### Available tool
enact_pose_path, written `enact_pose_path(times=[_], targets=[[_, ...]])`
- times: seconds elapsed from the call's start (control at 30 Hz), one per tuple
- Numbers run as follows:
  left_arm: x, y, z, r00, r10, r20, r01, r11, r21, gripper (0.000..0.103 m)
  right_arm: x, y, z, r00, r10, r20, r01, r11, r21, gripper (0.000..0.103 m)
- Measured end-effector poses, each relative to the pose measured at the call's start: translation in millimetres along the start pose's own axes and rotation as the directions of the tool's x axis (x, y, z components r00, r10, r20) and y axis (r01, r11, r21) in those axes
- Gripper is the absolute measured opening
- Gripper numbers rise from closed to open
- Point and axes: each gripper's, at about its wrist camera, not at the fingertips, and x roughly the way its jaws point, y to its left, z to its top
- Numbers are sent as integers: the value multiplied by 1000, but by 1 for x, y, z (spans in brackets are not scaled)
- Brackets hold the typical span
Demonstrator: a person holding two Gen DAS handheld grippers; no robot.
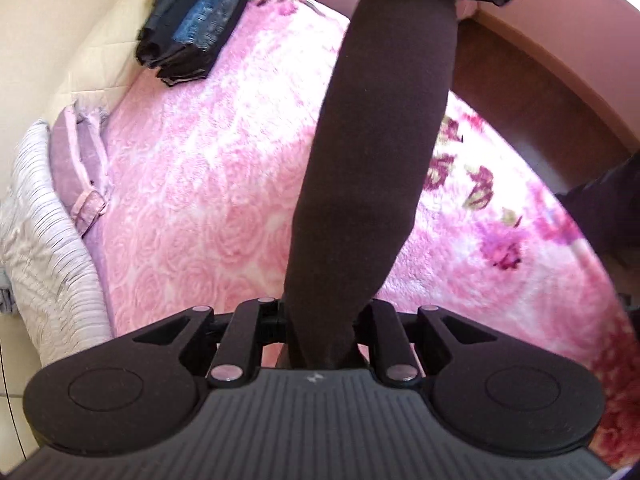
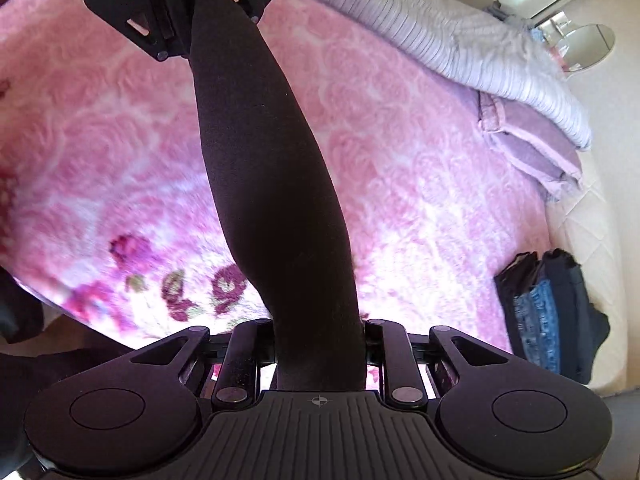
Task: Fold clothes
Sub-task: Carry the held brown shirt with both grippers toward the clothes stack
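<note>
Left claw (image 1: pixel 320 344): jaws drawn in and pinching one end of a dark garment (image 1: pixel 372 152). Right claw (image 2: pixel 320 356): jaws likewise pressed onto the other end of the same garment. The piece is stretched taut between the two claws and hangs clear above the bed; each camera shows the opposite claw gripping its far end at the top of the view.

The garment is a long, narrow band of matte, fine-knit cloth, very dark brown to black, smooth and without visible seams, print or label. It widens slightly at mid-length and narrows where the jaws bite.

The claws themselves are black plastic, with ribbed bases, round side discs and metal pivot pins.

Below lies a blanket (image 1: pixel 208 184), thick plush pink, embossed with a rose pattern; darker magenta flowers with olive leaves run along its near edge. At the head of the bed sit a lilac pillow (image 1: pixel 80 168) with a paler piped border and, against it, a pale striped cushion (image 1: pixel 44 216), ribbed and slightly shiny.

A stack of folded clothes (image 1: pixel 196 24) rests at the far corner of the blanket, on a cream quilted cover (image 1: pixel 100 52): black pieces with blue denim between them.

A round glass table (image 2: pixel 588 44) stands beyond the cushion. No legible writing anywhere.
</note>
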Motion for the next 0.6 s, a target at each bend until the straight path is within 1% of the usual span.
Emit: enact_pose_path(times=[0.13,0.27,0.43,0.6], targets=[[-29,5,4,1000,10,3,-10,1000,-20,14,-32,-2,8,1000,-15,16,15,1000,23,21],[-50,12,8,999,39,24,-38,999,-34,14,-55,-7,15,998,-51,23,50,998,41,21],[-67,18,11,995,84,56,-82,996,-42,14,-71,-18,21,993,-108,37,106,993,48,21],[-81,22,12,990,114,82,-110,993,-43,14,-86,-21,26,987,-153,47,150,987,60,21]])
